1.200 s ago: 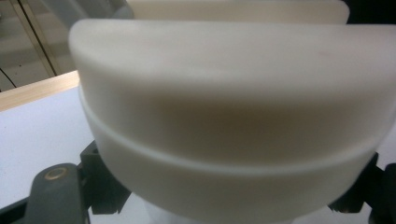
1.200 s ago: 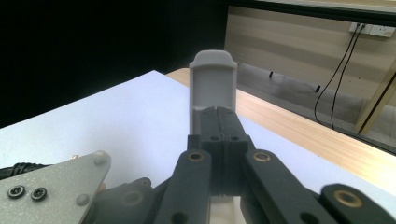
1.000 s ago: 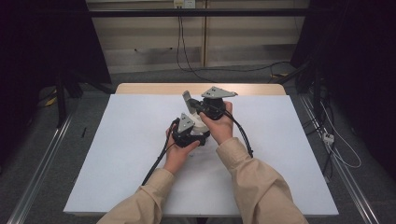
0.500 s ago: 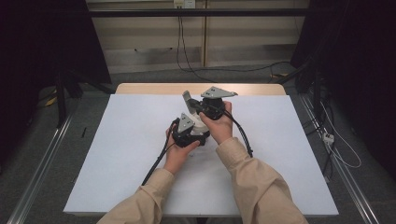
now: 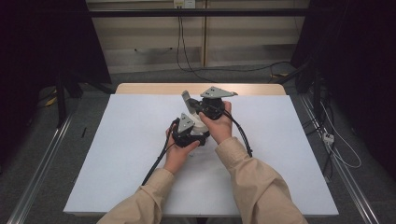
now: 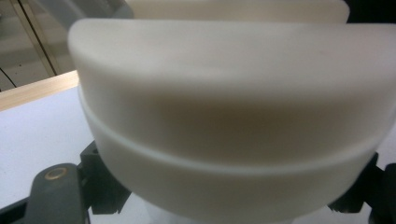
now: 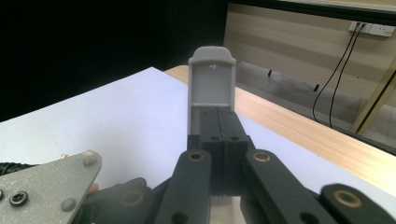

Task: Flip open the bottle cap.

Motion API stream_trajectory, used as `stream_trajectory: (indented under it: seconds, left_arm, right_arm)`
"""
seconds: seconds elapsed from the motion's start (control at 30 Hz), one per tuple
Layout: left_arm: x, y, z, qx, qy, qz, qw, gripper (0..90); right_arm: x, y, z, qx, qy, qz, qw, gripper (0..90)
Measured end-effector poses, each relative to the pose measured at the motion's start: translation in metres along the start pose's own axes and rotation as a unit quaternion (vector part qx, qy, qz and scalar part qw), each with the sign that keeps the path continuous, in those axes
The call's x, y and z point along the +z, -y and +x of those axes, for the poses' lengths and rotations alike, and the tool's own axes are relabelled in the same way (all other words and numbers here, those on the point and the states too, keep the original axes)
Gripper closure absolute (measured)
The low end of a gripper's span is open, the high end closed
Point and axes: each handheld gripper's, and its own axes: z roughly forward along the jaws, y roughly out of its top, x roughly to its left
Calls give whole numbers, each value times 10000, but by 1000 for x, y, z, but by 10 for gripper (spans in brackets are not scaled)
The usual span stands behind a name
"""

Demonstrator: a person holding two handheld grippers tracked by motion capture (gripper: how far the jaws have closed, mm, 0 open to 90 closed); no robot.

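Both grippers meet over the middle of the white table (image 5: pixel 116 154). My left gripper (image 5: pixel 196 133) holds a cream-white round container (image 5: pixel 200 124). In the left gripper view this container (image 6: pixel 224 116) looms very close, a seam running around it, with a black jaw on each side of its base. My right gripper (image 5: pixel 195 107) is just behind and above, shut on a small grey flat piece (image 5: pixel 186 99) with a rounded top. In the right gripper view the grey piece (image 7: pixel 211 84) stands upright out of the closed jaws of the right gripper (image 7: pixel 218 122).
Black cables (image 5: pixel 156 161) trail from the grippers toward the table's near edge. A wooden strip (image 5: pixel 140 87) runs along the far edge. Rails and loose cables (image 5: pixel 336 149) lie on the floor to the right. The left gripper's grey plate (image 7: pixel 44 186) sits beside the right jaws.
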Motion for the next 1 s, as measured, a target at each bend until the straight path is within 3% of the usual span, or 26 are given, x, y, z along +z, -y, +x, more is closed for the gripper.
stream_trajectory:
  seconds: [1.0]
  left_arm:
    - [0,0,0,-1,-9,5,10000,188]
  right_arm:
    - [7,2,0,17,-71,47,10000,900]
